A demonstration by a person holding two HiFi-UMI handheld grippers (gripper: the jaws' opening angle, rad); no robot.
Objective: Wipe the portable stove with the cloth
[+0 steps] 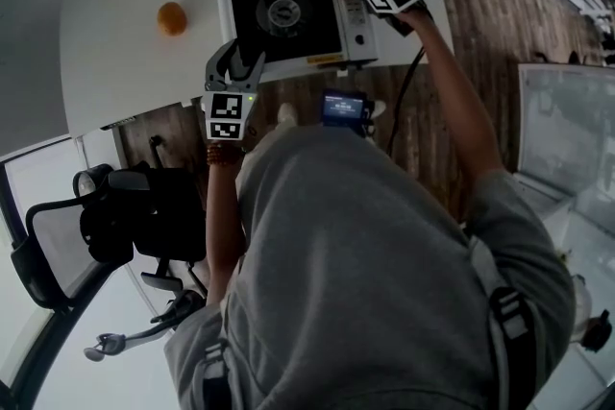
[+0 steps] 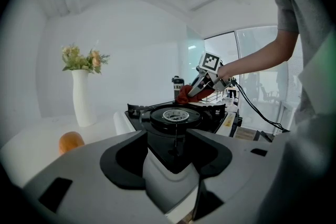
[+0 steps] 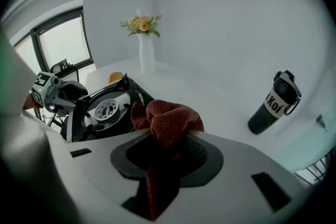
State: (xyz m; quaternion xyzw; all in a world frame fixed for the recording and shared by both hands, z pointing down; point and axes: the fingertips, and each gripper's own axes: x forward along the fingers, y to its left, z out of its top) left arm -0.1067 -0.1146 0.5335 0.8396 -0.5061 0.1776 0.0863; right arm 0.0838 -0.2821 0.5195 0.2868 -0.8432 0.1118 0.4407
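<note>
Holding the red cloth [image 3: 168, 123] bunched in my right gripper [image 3: 168, 150]: fingers nearly together, pinched on it, with 1 tail hanging down between them. The cloth sits at the far right corner of the portable stove [image 1: 317, 34]; I can't tell whether it touches the top. My left gripper [image 2: 173, 145] has its fingers spread wide and clamped on the stove's white near-left corner. The stove sits on the white table [image 1: 115, 53], at its near edge. Orange [image 1: 172, 18] left of the stove, vase [image 3: 146, 55] of flowers behind it, black bottle [image 3: 273, 105] off to the right.
</note>
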